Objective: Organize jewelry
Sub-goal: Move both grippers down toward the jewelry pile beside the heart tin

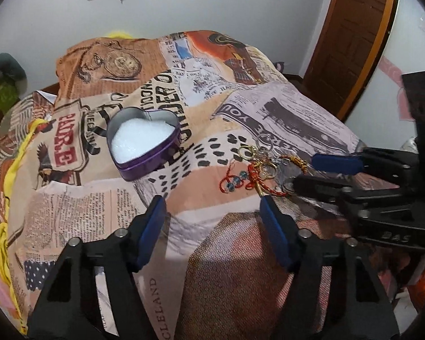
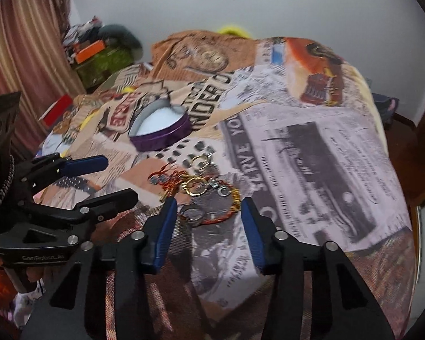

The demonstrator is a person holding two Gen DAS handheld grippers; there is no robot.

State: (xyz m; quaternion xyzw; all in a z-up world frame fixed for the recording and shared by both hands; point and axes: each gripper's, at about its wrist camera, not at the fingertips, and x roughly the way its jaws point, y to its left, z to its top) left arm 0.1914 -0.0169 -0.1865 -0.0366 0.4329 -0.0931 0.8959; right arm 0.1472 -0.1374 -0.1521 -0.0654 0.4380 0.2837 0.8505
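Note:
A heap of jewelry (image 1: 257, 167) lies on the printed bedspread: gold hoops, a red cord with blue beads, silver rings. It also shows in the right wrist view (image 2: 201, 192). A purple heart-shaped tin (image 1: 144, 144) with white foam lining stands open to its left, also seen from the right wrist (image 2: 161, 130). My left gripper (image 1: 212, 212) is open and empty, just in front of the heap. My right gripper (image 2: 208, 206) is open, its tips at either side of the heap's near edge; from the left wrist it (image 1: 303, 172) reaches in from the right.
The bedspread (image 1: 240, 255) covers a raised, rounded surface that falls away at the sides. A wooden door (image 1: 354, 34) is at the back right. Clutter and a curtain (image 2: 22, 56) stand at the left. A yellow cloth (image 1: 11, 175) lies along the left edge.

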